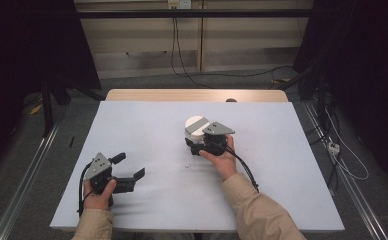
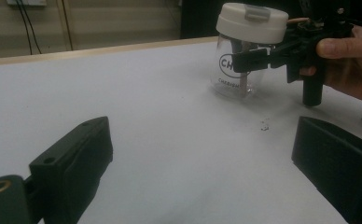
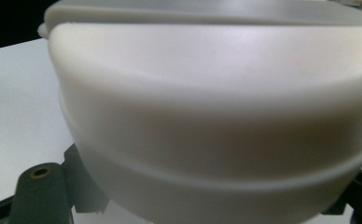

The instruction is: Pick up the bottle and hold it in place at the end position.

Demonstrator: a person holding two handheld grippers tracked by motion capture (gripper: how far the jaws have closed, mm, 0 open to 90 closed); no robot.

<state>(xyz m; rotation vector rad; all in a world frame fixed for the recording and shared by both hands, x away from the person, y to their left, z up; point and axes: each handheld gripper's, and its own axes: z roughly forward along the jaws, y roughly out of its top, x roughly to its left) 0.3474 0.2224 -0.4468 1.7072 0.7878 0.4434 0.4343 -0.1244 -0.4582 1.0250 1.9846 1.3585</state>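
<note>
A clear jar (image 2: pixel 230 77) with a white lid (image 1: pixel 196 124) and dark lettering is near the middle of the white table (image 1: pixel 142 125). My right gripper (image 1: pixel 194 143) is shut on the jar's body just below the lid, one black jaw on each side. In the right gripper view the lid (image 3: pixel 207 93) sits very close to the camera. I cannot tell whether the jar's base rests on the table. At the front left, my left gripper (image 1: pixel 129 166) lies low on the table, open with nothing between its jaws. It points toward the jar.
A small dark speck (image 2: pixel 264 126) lies on the table in front of the jar. A wooden strip (image 1: pixel 197 95) edges the table's far side. Cables and metal rails run along the floor on both sides.
</note>
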